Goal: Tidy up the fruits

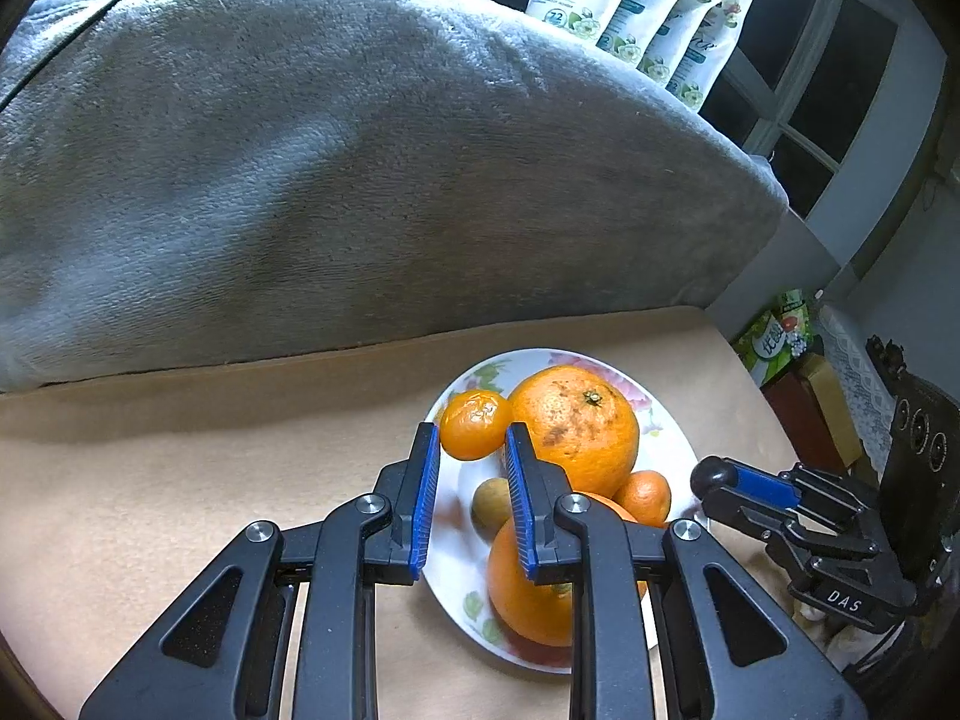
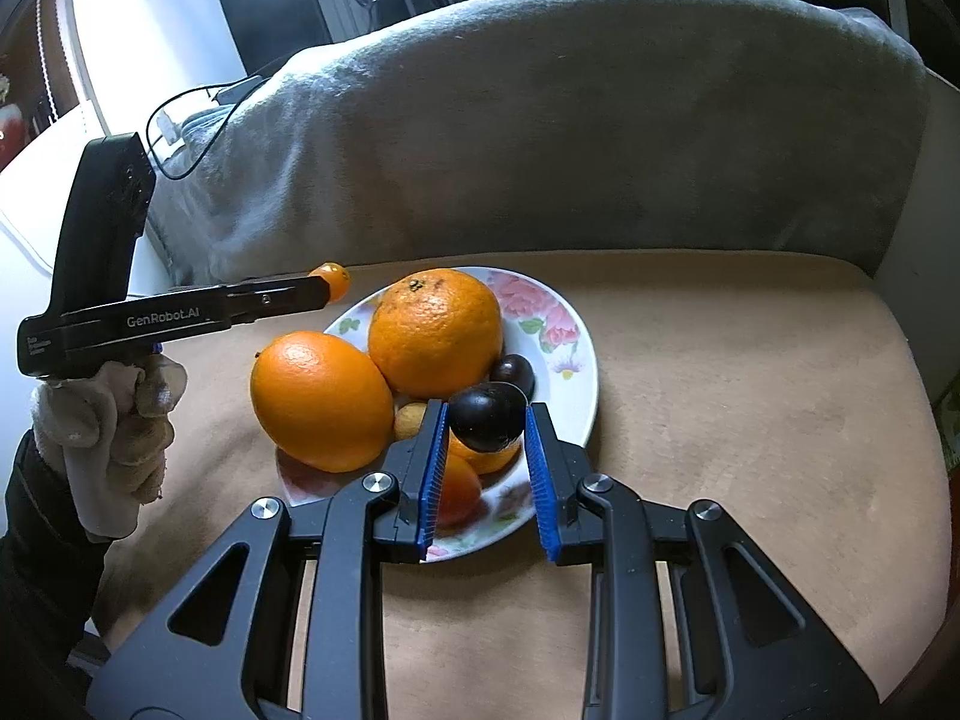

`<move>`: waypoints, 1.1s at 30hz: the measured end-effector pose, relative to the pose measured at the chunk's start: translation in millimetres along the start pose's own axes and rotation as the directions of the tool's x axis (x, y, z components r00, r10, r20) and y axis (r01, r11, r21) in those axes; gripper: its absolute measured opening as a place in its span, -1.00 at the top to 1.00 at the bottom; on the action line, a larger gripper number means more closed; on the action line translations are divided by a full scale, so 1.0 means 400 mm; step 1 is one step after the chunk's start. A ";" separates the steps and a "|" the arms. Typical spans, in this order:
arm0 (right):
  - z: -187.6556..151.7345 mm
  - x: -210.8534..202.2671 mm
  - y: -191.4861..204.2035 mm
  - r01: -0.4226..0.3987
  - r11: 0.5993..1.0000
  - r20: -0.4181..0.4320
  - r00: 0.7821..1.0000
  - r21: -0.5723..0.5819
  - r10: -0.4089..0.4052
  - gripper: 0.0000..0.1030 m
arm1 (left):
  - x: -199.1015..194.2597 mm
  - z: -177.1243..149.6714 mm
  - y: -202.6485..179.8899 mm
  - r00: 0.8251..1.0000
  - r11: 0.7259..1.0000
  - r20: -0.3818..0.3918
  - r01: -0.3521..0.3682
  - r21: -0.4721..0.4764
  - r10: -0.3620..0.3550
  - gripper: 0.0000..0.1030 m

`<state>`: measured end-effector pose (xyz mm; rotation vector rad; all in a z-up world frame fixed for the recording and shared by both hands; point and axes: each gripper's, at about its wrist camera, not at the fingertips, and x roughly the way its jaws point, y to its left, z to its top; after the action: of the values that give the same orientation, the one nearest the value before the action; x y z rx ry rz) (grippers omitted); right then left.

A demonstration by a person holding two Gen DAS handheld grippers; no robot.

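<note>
A floral white plate [image 1: 672, 450] [image 2: 579, 360] on the tan cushion holds two big oranges [image 1: 573, 429] [image 2: 435, 339] [image 2: 321, 399], a small orange [image 1: 645, 495], a small tan fruit [image 1: 492, 501] and a dark plum [image 2: 513, 375]. My left gripper [image 1: 468, 438] is shut on a small mandarin [image 1: 474, 423] above the plate's far left rim; the mandarin also shows in the right wrist view [image 2: 333, 279]. My right gripper [image 2: 486, 417] is shut on a second dark plum [image 2: 487, 417] over the plate's near side.
A grey blanket-covered backrest [image 1: 360, 180] [image 2: 570, 132] rises behind the tan seat [image 2: 750, 420]. Pouches [image 1: 636, 6] stand on top of it by a window. A cable [image 2: 198, 114] lies at the left. A gloved hand [image 2: 114, 420] holds the left gripper.
</note>
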<state>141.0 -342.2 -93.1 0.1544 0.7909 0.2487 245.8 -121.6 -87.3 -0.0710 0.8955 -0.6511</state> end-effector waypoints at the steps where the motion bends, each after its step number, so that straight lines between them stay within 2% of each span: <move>1: 0.000 0.002 0.003 -0.002 1.000 -0.001 1.000 -0.002 0.002 0.47 | -0.001 0.000 0.000 1.000 1.000 0.001 0.001 0.002 -0.001 0.59; 7: -0.001 0.002 0.013 -0.013 1.000 -0.004 1.000 -0.023 0.013 0.41 | -0.008 0.006 0.001 1.000 1.000 0.012 0.002 0.004 -0.003 0.59; 8: -0.002 -0.001 0.014 -0.014 1.000 0.000 1.000 -0.025 0.014 0.20 | -0.009 0.007 -0.001 1.000 1.000 0.014 -0.001 0.008 0.001 0.59; 9: -0.001 -0.004 0.017 -0.015 1.000 0.008 1.000 -0.027 0.015 -0.10 | -0.010 0.006 -0.004 1.000 1.000 0.015 -0.005 0.012 0.005 0.59; 10: -0.002 -0.009 0.018 -0.016 0.999 0.014 1.000 -0.029 0.017 -0.20 | -0.011 0.005 -0.006 1.000 1.000 0.016 -0.007 0.015 0.007 0.59; 12: 0.000 -0.017 0.024 -0.019 0.999 0.026 0.999 -0.041 0.020 -0.25 | -0.013 0.004 -0.010 1.000 1.000 0.017 -0.007 0.019 0.007 0.43; 15: 0.002 -0.020 0.034 -0.014 0.998 0.027 1.000 -0.056 0.016 -0.30 | -0.017 0.003 -0.017 1.000 1.000 0.022 -0.014 0.028 0.013 0.37; 18: 0.002 -0.023 0.041 -0.012 0.998 0.032 0.999 -0.063 0.014 -0.55 | -0.022 0.004 -0.023 0.999 0.999 0.031 -0.020 0.033 0.019 0.06; 19: 0.002 -0.026 0.043 -0.008 0.998 0.037 0.999 -0.065 0.011 -0.59 | -0.025 0.004 -0.026 0.999 0.999 0.036 -0.023 0.036 0.021 0.01; 21: 0.002 -0.029 0.046 -0.003 0.998 0.040 0.999 -0.068 0.006 -0.67 | -0.030 0.004 -0.031 0.999 0.999 0.040 -0.032 0.043 0.030 -0.25; 23: 0.002 -0.032 0.047 0.003 0.998 0.044 0.999 -0.070 0.000 -0.72 | -0.035 0.003 -0.036 0.998 0.998 0.047 -0.043 0.048 0.041 -0.39; 27: 0.003 -0.034 0.049 0.017 0.997 0.043 0.999 -0.069 -0.014 -0.76 | -0.039 0.003 -0.046 0.996 0.996 0.053 -0.070 0.057 0.067 -0.51; 33: -0.001 -0.040 0.048 0.024 0.998 0.039 0.999 -0.066 -0.022 -0.78 | -0.052 -0.004 -0.063 0.994 0.992 0.063 -0.098 0.076 0.093 -0.51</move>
<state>126.9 -328.3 -78.1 0.0873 0.7446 0.2493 222.8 -130.3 -65.6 0.0232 0.8105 -0.5916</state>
